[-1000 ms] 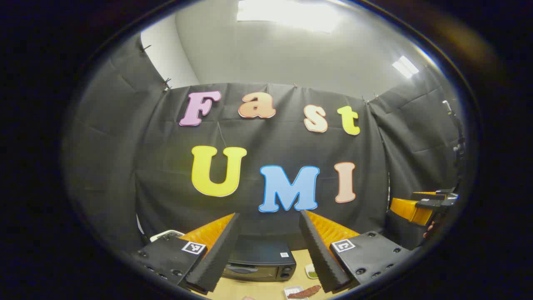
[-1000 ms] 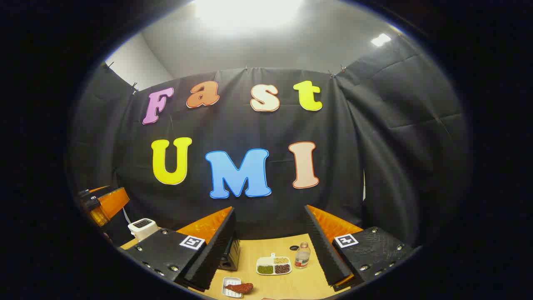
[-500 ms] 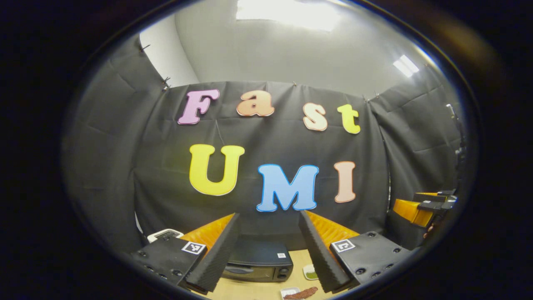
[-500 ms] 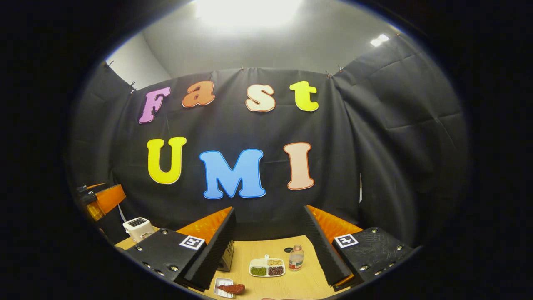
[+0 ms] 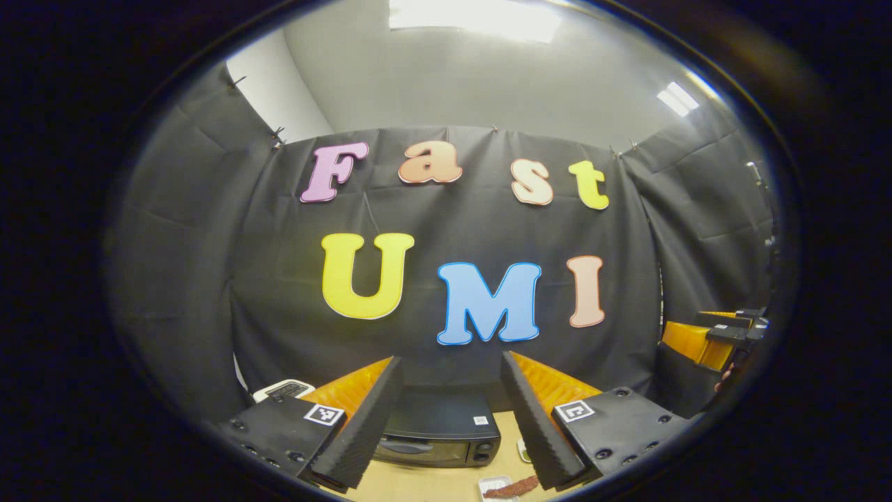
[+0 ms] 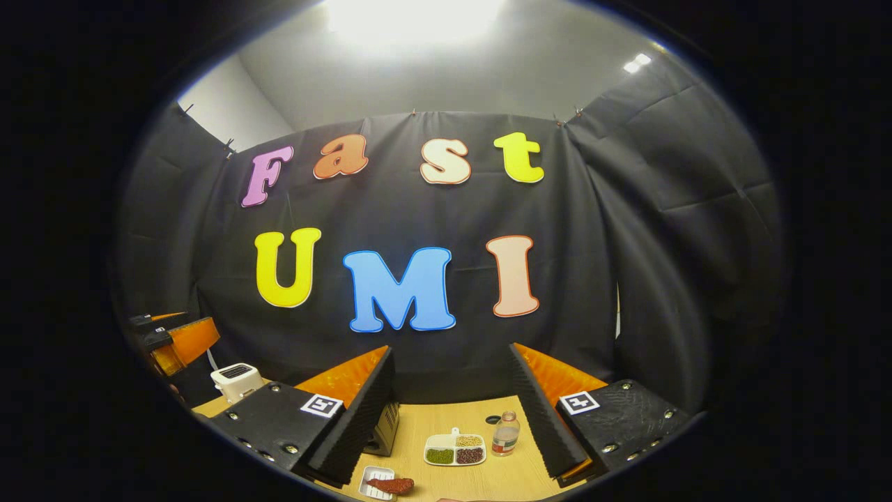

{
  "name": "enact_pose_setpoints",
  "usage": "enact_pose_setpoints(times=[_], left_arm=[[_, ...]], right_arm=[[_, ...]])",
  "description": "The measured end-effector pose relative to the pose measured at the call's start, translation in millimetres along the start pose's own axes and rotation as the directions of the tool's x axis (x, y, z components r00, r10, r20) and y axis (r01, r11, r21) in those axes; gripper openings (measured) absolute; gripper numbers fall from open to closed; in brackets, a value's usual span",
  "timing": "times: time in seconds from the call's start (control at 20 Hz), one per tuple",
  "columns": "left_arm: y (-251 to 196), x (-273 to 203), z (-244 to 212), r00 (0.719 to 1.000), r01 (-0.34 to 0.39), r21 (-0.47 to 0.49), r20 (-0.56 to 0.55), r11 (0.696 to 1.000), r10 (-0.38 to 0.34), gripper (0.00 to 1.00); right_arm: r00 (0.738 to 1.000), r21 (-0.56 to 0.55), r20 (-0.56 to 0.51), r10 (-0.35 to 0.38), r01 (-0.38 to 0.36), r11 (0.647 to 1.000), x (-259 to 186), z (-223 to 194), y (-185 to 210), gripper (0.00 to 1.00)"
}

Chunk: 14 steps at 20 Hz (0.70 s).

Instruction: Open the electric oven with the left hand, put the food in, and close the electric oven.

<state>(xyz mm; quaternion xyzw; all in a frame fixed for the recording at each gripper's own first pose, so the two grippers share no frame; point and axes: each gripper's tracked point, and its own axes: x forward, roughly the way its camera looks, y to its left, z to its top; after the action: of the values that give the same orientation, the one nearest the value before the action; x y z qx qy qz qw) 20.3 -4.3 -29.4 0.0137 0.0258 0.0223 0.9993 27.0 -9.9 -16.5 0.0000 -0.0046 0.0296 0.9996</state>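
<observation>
Electric oven (image 5: 437, 436) door shut, sides hidden behind left gripper (image 5: 449, 369) fingers

No legible text; oven (image 5: 439, 436) sticker and bottle (image 6: 506, 434) label too small to read.

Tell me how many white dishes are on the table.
2. The small tray with the red food lies near the front, beside the oven; the divided dish with beans lies beside the bottle. More may be hidden.
</observation>
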Motion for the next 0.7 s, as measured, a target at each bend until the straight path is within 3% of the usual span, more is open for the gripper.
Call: enact_pose_setpoints(times=[0.3, 0.7], left_arm=[[24.8, 15.9, -56.6, 0.995, -0.026, 0.035, -0.097, 0.999, 0.029, 0.97], [66.0, 87.1, -180.6, 0.948, 0.02, -0.031, -0.317, 0.999, -0.029, 0.97]], right_arm=[[0.997, 0.054, -0.076, 0.029, -0.025, 0.998, 12.8, -41.4, 9.7, 0.97], [0.984, 0.011, -0.149, -0.092, 0.095, 0.995, 18.1, -71.8, 21.8, 0.98]])
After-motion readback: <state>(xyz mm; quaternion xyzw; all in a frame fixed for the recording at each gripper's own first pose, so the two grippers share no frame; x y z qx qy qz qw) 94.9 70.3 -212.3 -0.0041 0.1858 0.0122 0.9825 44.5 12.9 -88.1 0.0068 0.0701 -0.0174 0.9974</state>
